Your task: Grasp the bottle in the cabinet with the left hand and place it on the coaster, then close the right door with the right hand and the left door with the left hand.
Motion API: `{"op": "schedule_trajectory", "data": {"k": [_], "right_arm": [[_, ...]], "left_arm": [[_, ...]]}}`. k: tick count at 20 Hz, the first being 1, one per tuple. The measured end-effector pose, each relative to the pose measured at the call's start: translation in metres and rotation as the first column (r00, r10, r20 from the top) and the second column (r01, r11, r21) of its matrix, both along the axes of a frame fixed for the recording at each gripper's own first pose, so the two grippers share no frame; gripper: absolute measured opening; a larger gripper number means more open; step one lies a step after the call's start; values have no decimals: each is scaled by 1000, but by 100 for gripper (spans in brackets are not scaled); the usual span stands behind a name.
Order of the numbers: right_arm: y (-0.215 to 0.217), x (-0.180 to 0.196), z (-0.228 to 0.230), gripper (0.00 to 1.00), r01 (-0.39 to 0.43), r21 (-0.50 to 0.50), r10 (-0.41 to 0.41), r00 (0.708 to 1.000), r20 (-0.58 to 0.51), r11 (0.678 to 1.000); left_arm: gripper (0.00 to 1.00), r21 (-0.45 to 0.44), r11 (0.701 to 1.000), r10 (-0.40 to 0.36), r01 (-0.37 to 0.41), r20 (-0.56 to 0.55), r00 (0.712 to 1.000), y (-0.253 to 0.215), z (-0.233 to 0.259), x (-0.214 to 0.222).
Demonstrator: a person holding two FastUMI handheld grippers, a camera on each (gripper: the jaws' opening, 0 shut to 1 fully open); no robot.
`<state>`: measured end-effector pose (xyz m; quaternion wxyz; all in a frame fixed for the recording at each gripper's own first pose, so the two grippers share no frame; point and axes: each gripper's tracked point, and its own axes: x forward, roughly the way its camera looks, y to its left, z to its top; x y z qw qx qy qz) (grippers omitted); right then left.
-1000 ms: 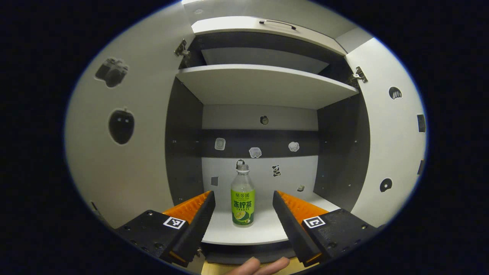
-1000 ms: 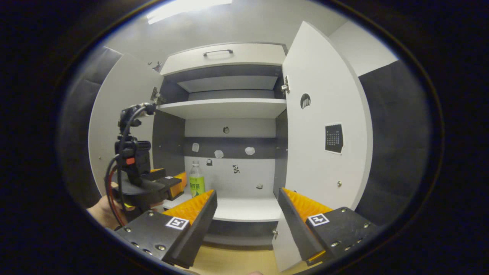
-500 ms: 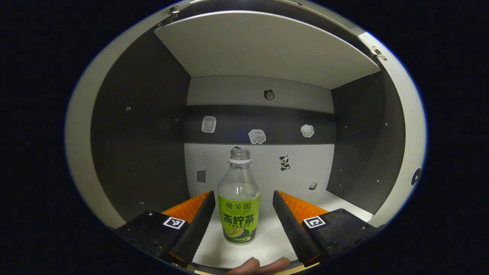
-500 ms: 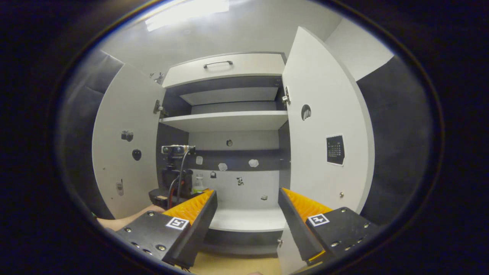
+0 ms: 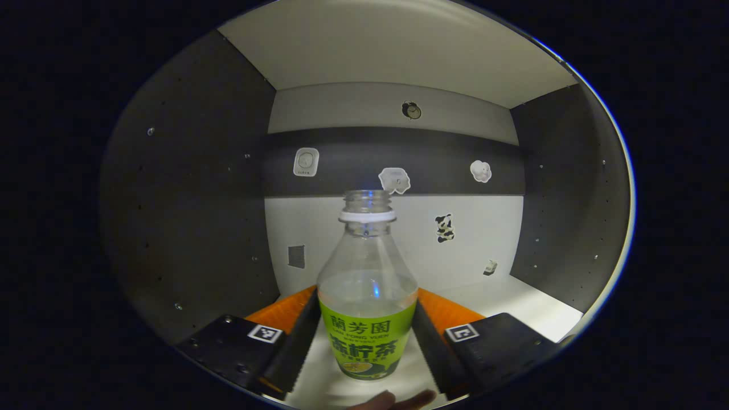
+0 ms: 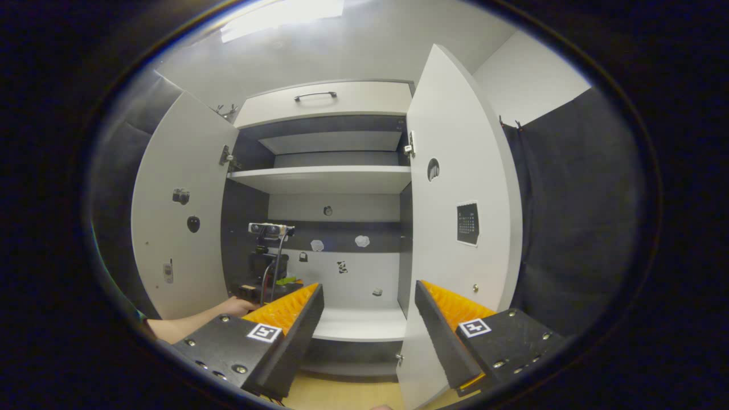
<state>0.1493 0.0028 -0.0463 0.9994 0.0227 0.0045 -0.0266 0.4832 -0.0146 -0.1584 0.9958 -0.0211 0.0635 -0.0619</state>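
So your left gripper (image 5: pixel 365 333) has its fingers spread wide, one on each side of the bottle (image 5: pixel 367 302) – flanking the label, maybe brushing it, not squeezing yet. The bottle stands upright on the cabinet's bottom shelf (image 5: pixel 512 296), uncapped and partly full, so I'd guess light but sloshy – thin plastic that dents, so pinch at the label band, gently, and keep it upright. The shelf overhead and dark side walls leave little room. Your right gripper (image 6: pixel 369 324) hangs unclenched, holding nothing, near the open right door (image 6: pixel 455 171); the left door (image 6: pixel 176 171) is open too.
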Motion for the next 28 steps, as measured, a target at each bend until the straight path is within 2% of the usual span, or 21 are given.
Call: {"op": "schedule_trajectory", "data": {"k": [1,8,10,13,18,21,24,28], "right_arm": [[-2,-3,-1,97,4,3,-4,1000,-2,1000],[-11,-31,-3,97,-4,34,5,1000,-11,999],[-13,-43,0,97,-18,42,18,1000,1,999],[-13,-62,4,97,-39,61,38,999,14,997],[-13,-94,11,97,-92,52,89,995,54,994],[-14,-110,11,97,-110,68,106,992,63,992],[-20,-120,10,97,-97,65,93,994,62,993],[-20,-126,5,97,-99,76,94,994,59,992]], "left_arm": [[81,-15,1000,-6,6,-5,1000,1,3,-4],[81,-101,995,-25,27,28,999,4,44,-81],[81,-95,995,-17,21,45,999,8,56,-110],[80,-32,999,9,-5,121,993,14,78,-154],[80,-156,987,-14,42,176,984,1,84,-238],[80,-116,993,-11,33,188,982,4,62,-288],[80,-165,986,40,8,282,959,16,45,-329],[80,-154,988,24,3,172,985,23,-33,-376]]}}
